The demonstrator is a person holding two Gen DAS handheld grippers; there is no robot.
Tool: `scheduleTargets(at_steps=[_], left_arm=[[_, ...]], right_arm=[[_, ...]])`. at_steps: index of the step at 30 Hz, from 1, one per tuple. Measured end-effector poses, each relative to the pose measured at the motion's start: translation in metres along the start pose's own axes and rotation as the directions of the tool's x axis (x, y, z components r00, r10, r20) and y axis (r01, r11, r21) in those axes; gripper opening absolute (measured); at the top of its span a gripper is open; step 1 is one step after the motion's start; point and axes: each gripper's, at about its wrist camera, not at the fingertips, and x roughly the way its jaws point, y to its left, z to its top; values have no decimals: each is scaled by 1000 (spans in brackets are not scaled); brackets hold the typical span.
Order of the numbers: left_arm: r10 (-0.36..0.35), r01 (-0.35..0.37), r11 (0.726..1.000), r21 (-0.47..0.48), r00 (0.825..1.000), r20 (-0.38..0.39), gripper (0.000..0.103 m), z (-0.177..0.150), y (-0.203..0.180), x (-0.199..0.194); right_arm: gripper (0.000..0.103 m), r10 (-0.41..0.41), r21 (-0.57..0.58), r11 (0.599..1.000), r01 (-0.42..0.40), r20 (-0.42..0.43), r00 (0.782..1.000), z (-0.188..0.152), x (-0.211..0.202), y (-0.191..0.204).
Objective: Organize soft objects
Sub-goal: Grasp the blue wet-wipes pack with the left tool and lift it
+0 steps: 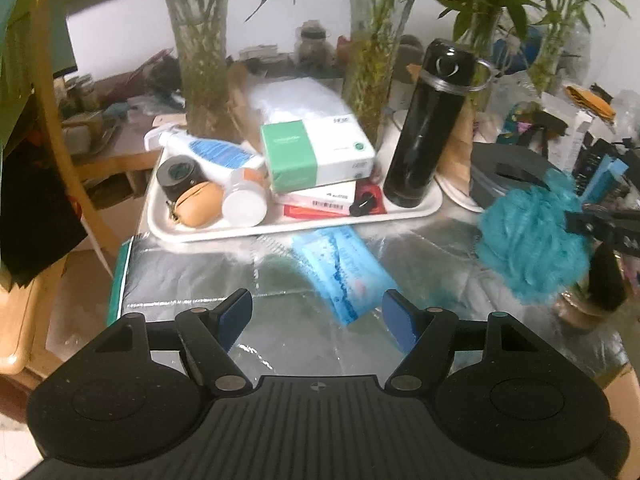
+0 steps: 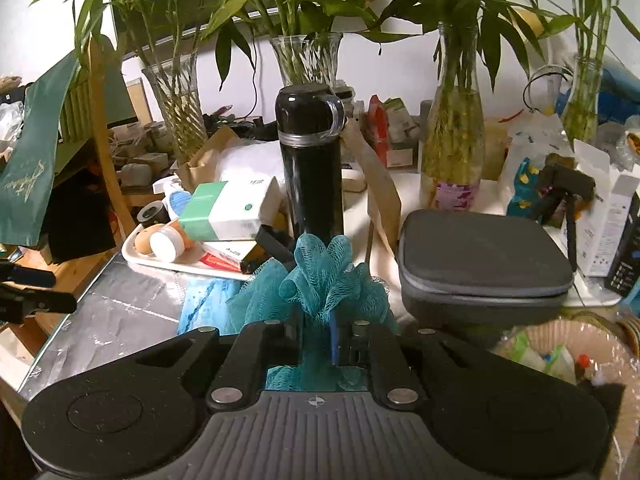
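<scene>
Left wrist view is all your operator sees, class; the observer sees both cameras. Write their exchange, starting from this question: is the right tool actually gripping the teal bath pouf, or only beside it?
Observer: Gripping. In the right wrist view the right tool is shut on the teal bath pouf, with mesh bunched between its fingers.
Operator: What is right of the pouf? I only see a dark corner.
Observer: A grey zip case, closed and lying flat.
Operator: Anything nearer than that case?
Observer: A plastic-lined basket, open-topped, with small items inside.
</scene>
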Motion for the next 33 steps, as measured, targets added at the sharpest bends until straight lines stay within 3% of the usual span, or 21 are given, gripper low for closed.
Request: scheduleTargets(at_steps=[9,12,16,23,33], left_arm=[[17,-23,997,-79,997,-81,71,34,-2,11],[-16,-2,991,-131,991,-136,72,46,-6,27],[-11,-18,985,-170,986,-167,81,54,-14,52],[38,-89,978,-188,965,-259,83,56,-30,114],[114,-164,979,-124,935,-337,83,59,-46,178]], right_arm=[[14,-16,-5,1000,16,17,1000,-11,-23,-2],[14,-22,8,1000,22,18,1000,-13,-26,-5],[14,-22,24,999,22,18,1000,-17,-31,-13],[14,-31,54,998,30,16,999,-25,-40,-27],[14,-8,87,996,7,14,1000,-25,-39,-32]])
